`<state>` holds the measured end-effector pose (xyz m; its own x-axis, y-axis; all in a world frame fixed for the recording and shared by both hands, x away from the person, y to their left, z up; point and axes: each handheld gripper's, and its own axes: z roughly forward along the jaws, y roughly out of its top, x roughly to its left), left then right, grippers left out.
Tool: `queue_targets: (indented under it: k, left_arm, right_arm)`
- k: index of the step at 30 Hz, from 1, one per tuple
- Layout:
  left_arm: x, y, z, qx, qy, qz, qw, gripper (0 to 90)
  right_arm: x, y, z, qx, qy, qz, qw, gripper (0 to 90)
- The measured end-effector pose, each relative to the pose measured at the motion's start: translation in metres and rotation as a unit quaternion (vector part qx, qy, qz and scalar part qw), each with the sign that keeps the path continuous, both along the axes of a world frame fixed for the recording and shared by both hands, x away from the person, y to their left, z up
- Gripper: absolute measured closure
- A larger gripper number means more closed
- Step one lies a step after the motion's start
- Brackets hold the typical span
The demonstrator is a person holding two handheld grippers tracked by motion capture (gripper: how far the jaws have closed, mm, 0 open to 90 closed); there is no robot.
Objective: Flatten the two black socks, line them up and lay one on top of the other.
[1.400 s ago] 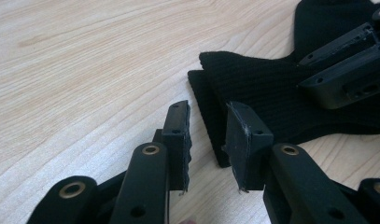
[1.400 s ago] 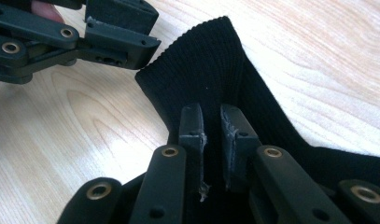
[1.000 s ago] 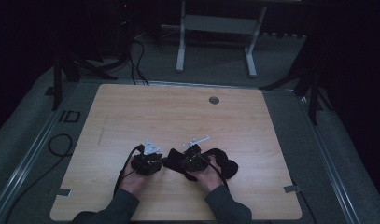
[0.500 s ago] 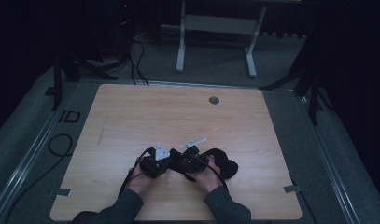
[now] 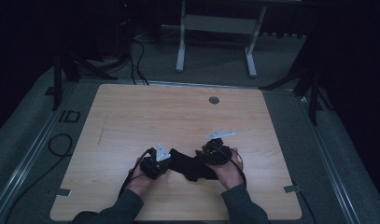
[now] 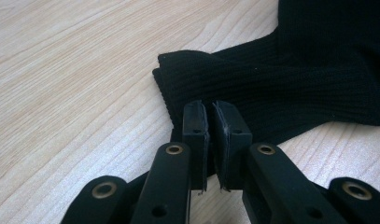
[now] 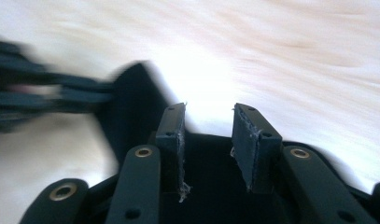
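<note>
Nearest the camera in the high view, two grey-sleeved forearms come up over the near edge of the wooden table (image 5: 131,116), angled toward each other so the hands sit close together at the near middle of the board.

The left hand (image 5: 142,179) wraps the left gripper (image 5: 165,161) from behind, low on the table, its grey three-cornered plate facing up and its nose aimed toward the other hand. In the left gripper view (image 6: 211,123) its jaws stand almost together, with a thin slit between the pads; they sit at the ribbed cuff end of a black knitted cloth (image 6: 290,79), and fabric lies right at and beneath the tips. The pads seem to pinch the edge of the cuff, though the fold itself is hard to make out between them.

The right hand (image 5: 229,170) holds the right gripper (image 5: 207,156) tilted up, its plate lifted above the table and slanted away. In the right gripper view (image 7: 208,140), blurred by motion, its jaws stand apart with a clear gap and have just been opening; the black cloth (image 7: 211,186) lies dark below and behind the pads, not pressed by them. The left gripper (image 7: 33,98) shows at the left of that view as a dark smear.

Between the two grippers the black cloth (image 5: 187,165) lies bunched on the wood, touching the left gripper's nose and running under the right one.

Farther off, beyond both grippers, a small round grommet (image 5: 214,100) sits near the far edge of the table.
</note>
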<state>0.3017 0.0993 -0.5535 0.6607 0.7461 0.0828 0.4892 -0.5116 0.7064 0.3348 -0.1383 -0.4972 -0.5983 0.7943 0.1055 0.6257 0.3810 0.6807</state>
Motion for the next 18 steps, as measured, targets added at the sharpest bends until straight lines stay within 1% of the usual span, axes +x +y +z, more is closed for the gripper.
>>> queue_targets:
  k: [1, 3, 6, 9, 12, 14, 15, 18]
  left_arm:
    - [0.000, 0.000, 0.000, 0.000, 0.001, 0.000, 1.0000, 84.1]
    - [0.000, 0.000, 0.000, 0.000, 0.001, 0.000, 1.0000, 84.0]
    - [0.000, 0.000, 0.000, -0.001, 0.001, 0.001, 1.0000, 84.0]
    - [-0.001, 0.000, 0.000, -0.002, 0.002, 0.001, 1.0000, 84.0]
    - [-0.001, 0.000, 0.000, -0.001, 0.002, 0.000, 1.0000, 84.0]
    - [-0.001, 0.000, 0.000, -0.002, 0.002, 0.000, 1.0000, 84.0]
    - [-0.001, 0.000, 0.000, -0.002, 0.002, 0.000, 1.0000, 84.0]
    - [-0.001, 0.000, 0.000, -0.002, 0.002, 0.001, 1.0000, 84.0]
  right_arm:
    - [0.003, -0.008, 0.001, -0.006, -0.004, -0.014, 0.9999, 64.1]
    - [0.007, -0.024, 0.001, -0.003, 0.003, -0.036, 0.9993, 63.8]
    - [0.012, -0.043, -0.006, -0.012, 0.012, -0.065, 0.9977, 63.8]
    - [0.017, -0.055, -0.016, -0.015, 0.029, -0.085, 0.9958, 63.3]
    - [0.023, -0.064, -0.027, -0.014, 0.046, -0.111, 0.9926, 62.7]
    - [0.026, -0.067, -0.033, -0.012, 0.060, -0.118, 0.9911, 64.6]
    - [0.028, -0.068, -0.036, -0.016, 0.064, -0.119, 0.9907, 65.9]
    - [0.032, -0.067, -0.044, -0.015, 0.079, -0.119, 0.9897, 68.3]
